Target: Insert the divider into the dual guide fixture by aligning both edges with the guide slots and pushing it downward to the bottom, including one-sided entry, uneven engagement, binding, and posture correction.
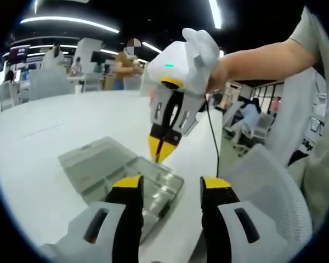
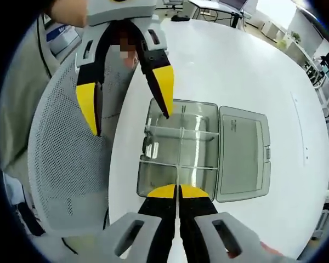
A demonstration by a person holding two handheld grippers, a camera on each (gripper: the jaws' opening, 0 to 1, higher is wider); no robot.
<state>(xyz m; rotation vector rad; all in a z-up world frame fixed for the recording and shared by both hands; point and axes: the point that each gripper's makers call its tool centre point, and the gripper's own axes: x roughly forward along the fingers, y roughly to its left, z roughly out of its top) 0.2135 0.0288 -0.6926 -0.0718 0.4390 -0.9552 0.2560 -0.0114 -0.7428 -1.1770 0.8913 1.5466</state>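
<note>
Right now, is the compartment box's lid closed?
No. In the right gripper view the lid lies flipped open flat on the table beside the clear compartment box, whose dividers are exposed.

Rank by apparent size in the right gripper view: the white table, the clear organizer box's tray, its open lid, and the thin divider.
1. white table
2. tray
3. open lid, looks slightly smaller than the tray
4. divider, held in the right gripper

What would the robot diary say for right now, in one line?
right gripper: shut on clear divider, above open compartment box | left gripper: open, beside the box | table: white
</note>
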